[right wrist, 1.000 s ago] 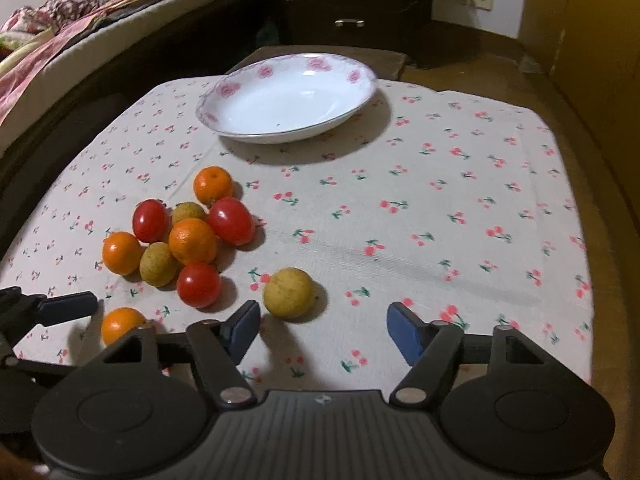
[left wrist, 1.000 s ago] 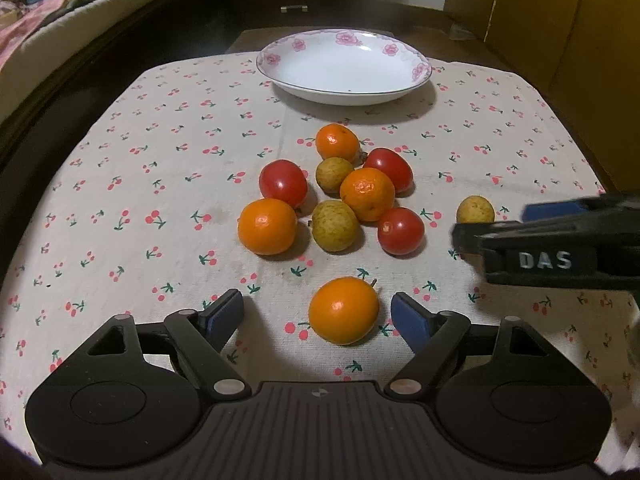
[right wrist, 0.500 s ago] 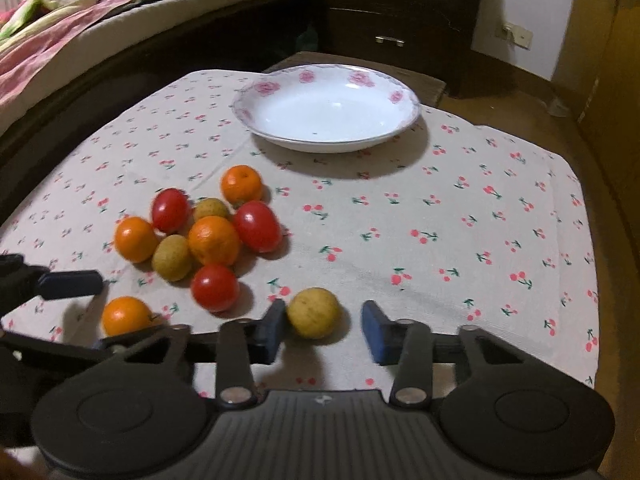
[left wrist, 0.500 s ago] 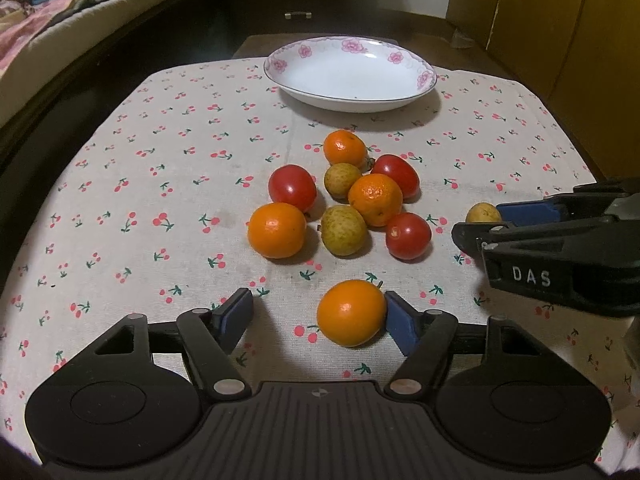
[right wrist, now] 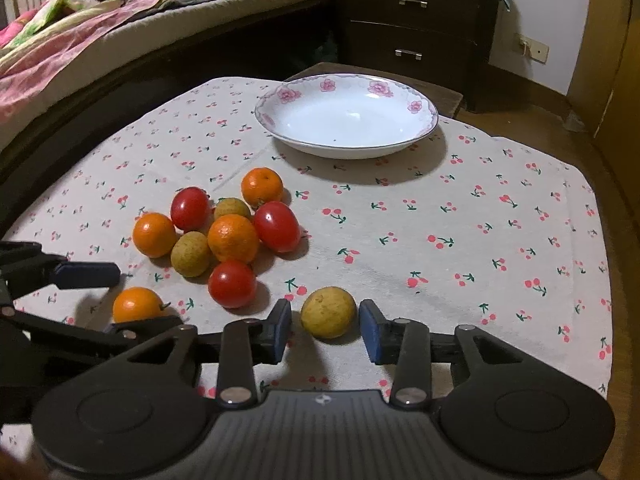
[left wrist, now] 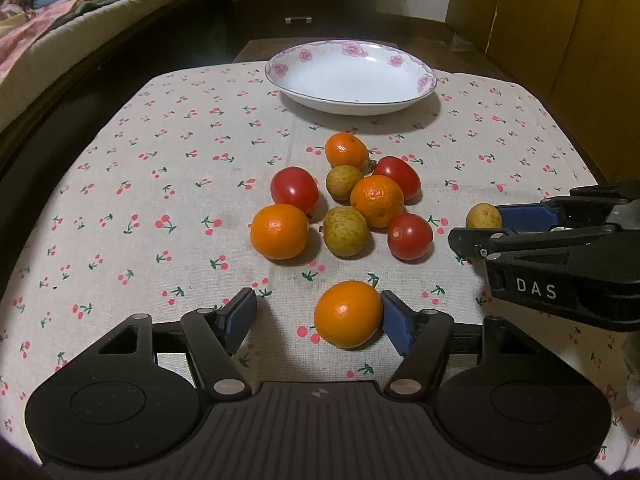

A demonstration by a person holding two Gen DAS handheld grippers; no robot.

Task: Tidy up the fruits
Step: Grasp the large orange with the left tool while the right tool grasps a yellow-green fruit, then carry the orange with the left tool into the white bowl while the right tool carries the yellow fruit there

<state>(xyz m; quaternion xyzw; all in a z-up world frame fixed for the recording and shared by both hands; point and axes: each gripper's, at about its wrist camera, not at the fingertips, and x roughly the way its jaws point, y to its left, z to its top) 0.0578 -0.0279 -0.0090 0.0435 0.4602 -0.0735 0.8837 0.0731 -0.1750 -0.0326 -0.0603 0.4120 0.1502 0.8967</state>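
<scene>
A cluster of oranges, red tomatoes and yellow-green fruits (left wrist: 344,200) lies mid-table, also in the right wrist view (right wrist: 224,232). A white floral plate (left wrist: 352,76) stands empty at the far edge; it also shows in the right wrist view (right wrist: 348,116). My left gripper (left wrist: 318,318) is open around a lone orange (left wrist: 347,314), whose right side touches the right pad. My right gripper (right wrist: 325,326) is open around a lone yellow fruit (right wrist: 328,312), with small gaps on both sides. Both fruits rest on the cloth.
The cherry-print tablecloth (left wrist: 160,168) covers the table. A bed (right wrist: 100,32) runs along the left and a dark drawer chest (right wrist: 416,20) stands behind the plate. The right gripper's body (left wrist: 560,256) crosses the left wrist view's right side.
Both grippers have moved forward and narrowed. The orange now sits between the left pads, against the right one. The yellow fruit now sits between the right pads.
</scene>
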